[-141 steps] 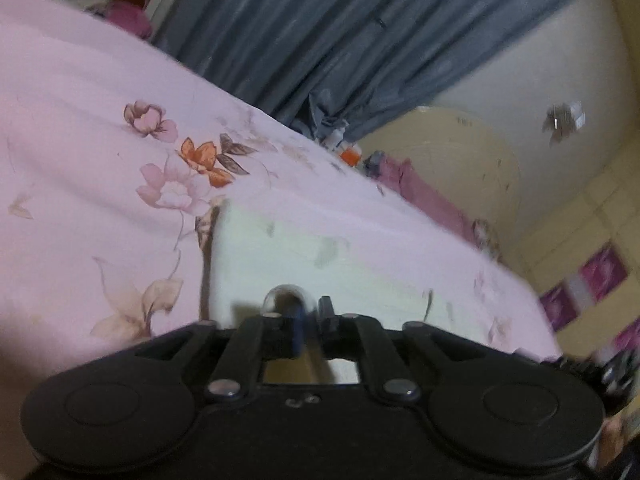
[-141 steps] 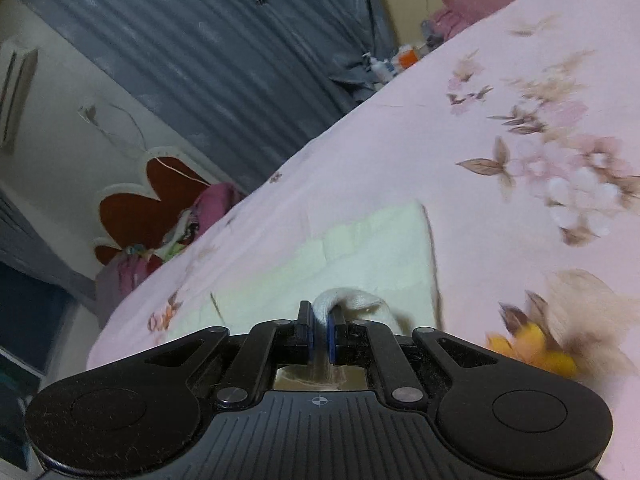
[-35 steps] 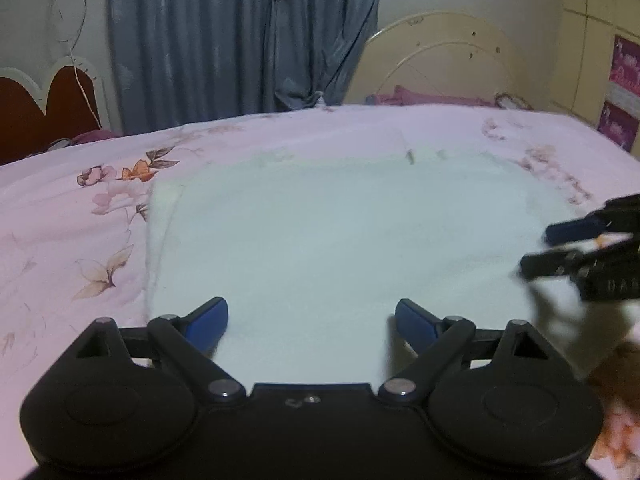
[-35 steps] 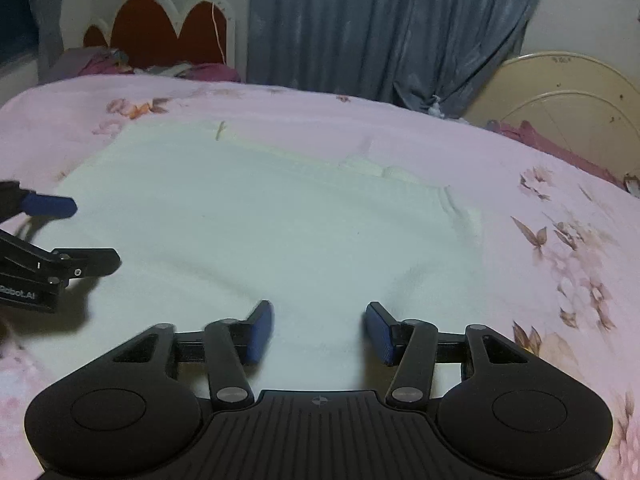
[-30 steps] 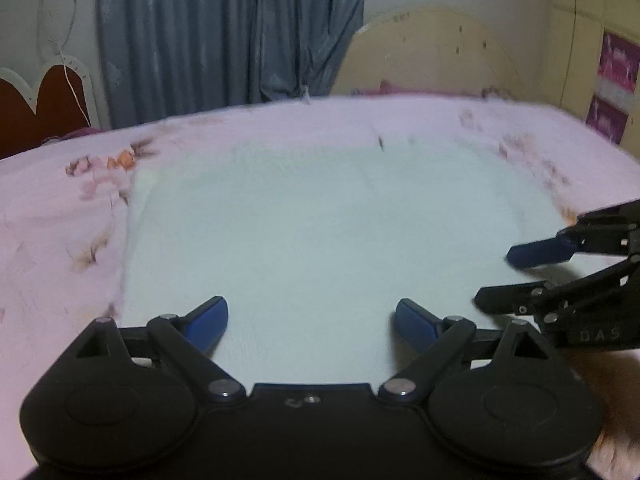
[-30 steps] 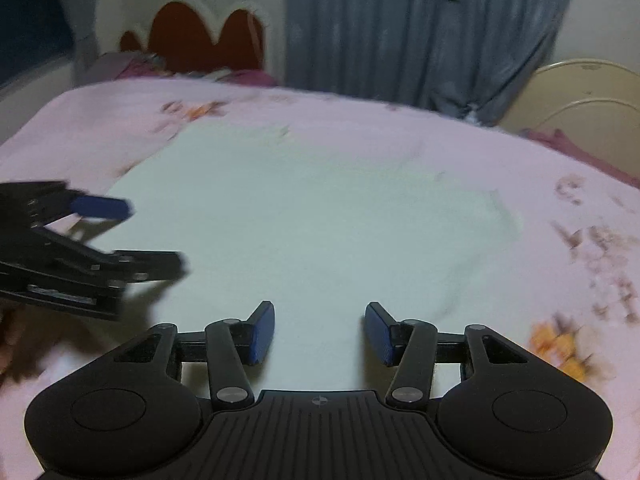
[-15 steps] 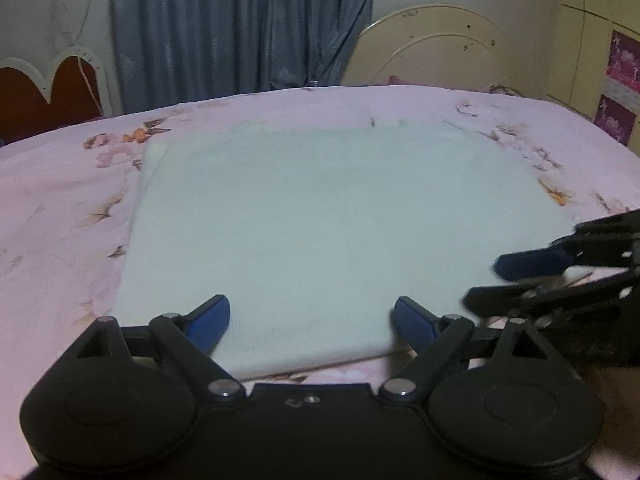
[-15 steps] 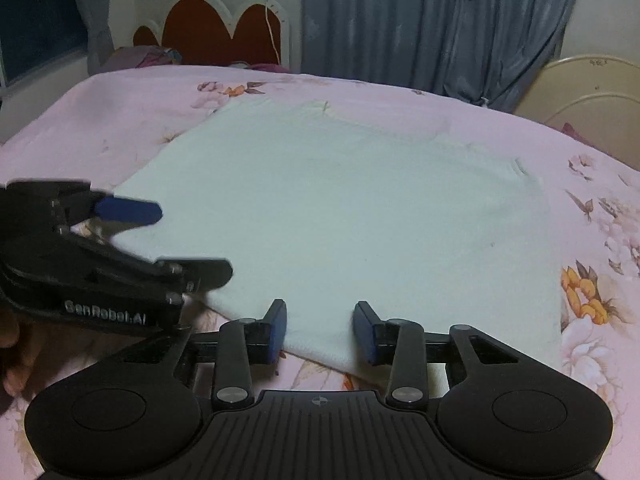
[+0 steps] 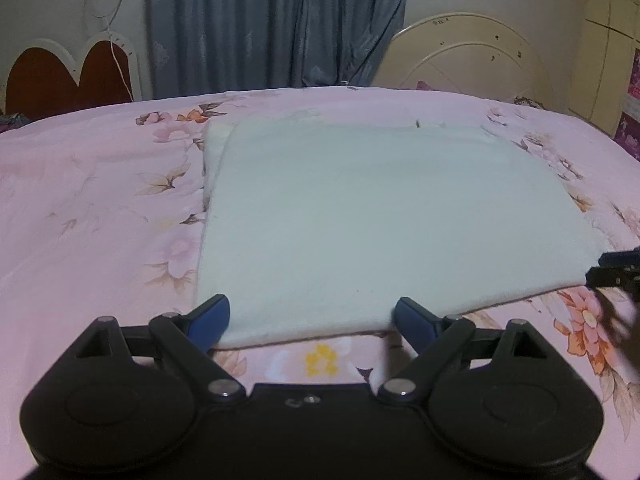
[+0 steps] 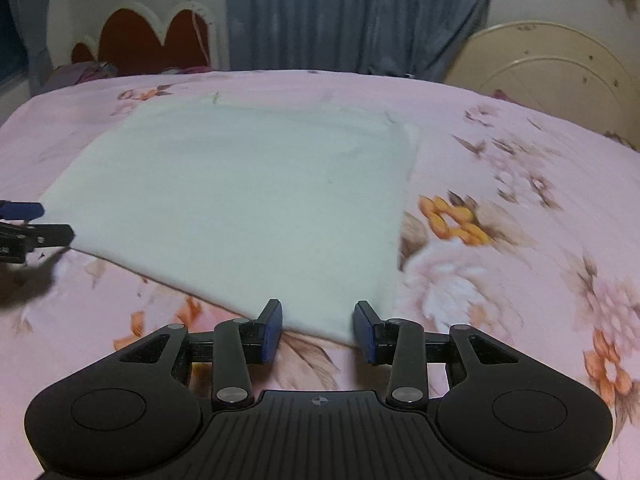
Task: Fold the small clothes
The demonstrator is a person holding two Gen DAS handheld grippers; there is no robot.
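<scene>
A pale white cloth (image 9: 380,220) lies flat and squared on the pink floral bedsheet (image 9: 100,200), with a second layer showing along its left edge. My left gripper (image 9: 310,312) stands wide open at the cloth's near edge by its left corner, pads not pressing on it. In the right wrist view the cloth (image 10: 248,200) ends at its near right corner, which lies between the half-open jaws of my right gripper (image 10: 318,316) without being pinched. Each gripper shows in the other's view: the right gripper (image 9: 604,270) at the right border, the left gripper (image 10: 40,222) at the left border.
The bedsheet (image 10: 520,200) spreads wide on all sides of the cloth. Behind the bed stand a red heart-shaped headboard (image 9: 60,76), grey-blue curtains (image 9: 260,20) and a cream rounded bed frame (image 9: 472,52). Some clothes lie by the headboard (image 10: 92,72).
Both grippers drew back from over the cloth to its near edge and moved apart toward opposite corners. The right jaws narrowed. Earlier both were shut on the cloth; now neither holds it.
</scene>
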